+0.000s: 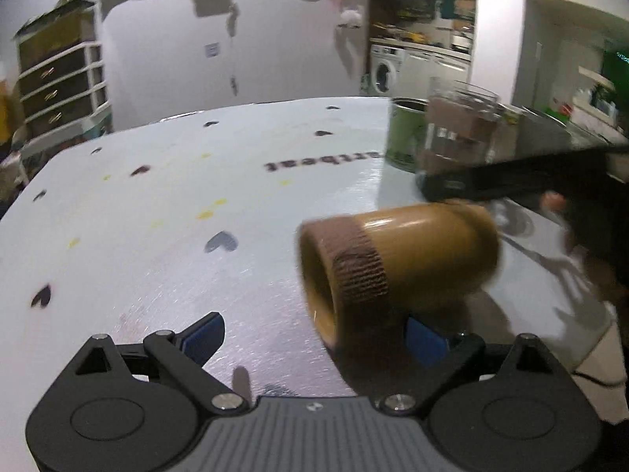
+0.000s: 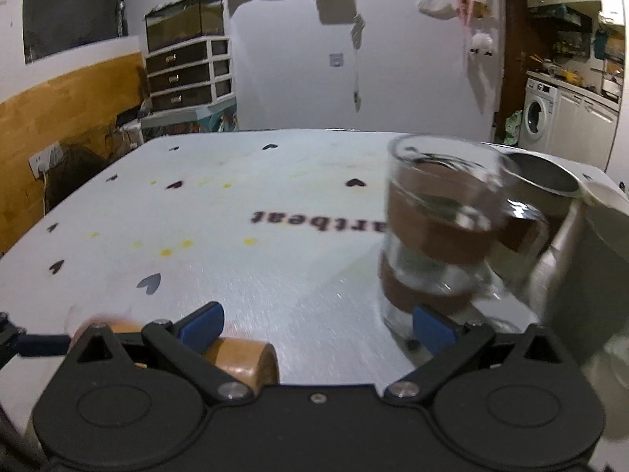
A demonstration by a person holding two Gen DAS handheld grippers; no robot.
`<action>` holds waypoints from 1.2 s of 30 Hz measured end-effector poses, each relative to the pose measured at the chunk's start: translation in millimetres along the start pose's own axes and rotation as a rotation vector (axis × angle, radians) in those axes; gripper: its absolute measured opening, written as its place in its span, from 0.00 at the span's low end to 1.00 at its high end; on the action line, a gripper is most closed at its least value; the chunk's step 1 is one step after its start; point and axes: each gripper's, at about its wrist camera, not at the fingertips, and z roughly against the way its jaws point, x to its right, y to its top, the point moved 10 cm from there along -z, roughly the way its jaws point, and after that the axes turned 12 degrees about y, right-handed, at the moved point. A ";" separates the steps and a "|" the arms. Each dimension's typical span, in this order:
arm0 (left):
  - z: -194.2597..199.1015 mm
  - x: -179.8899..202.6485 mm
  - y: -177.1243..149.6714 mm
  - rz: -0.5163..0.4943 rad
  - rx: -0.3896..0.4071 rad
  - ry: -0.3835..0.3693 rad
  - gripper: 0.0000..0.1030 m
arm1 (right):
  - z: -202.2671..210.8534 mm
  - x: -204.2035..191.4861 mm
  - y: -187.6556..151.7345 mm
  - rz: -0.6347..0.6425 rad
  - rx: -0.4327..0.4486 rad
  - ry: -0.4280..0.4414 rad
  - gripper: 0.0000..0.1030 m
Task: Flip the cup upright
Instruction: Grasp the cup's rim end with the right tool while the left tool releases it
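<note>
Left wrist view: wooden cup (image 1: 397,263) lies on its side on the tabletop (image 1: 157,196) — flip not done. Left tongs (image 1: 314,334) and right tongs (image 2: 318,326) gape wide, holding nothing.

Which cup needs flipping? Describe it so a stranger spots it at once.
Start at the white table printed with hearts. Toward its right side stand a glass mug and a green tin. Nearer than both lies the brown cup: opaque, on its side, a dark ribbed band around its open mouth.

brown cup (image 1: 397,263): 1 | glass mug (image 2: 444,232): 1 | green tin (image 1: 405,133): 1 | white cup (image 2: 605,204): 1
</note>
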 end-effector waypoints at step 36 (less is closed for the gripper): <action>23.2 21.8 15.8 0.153 0.055 -0.189 0.94 | -50.5 -23.1 8.3 -0.212 -0.265 0.292 0.90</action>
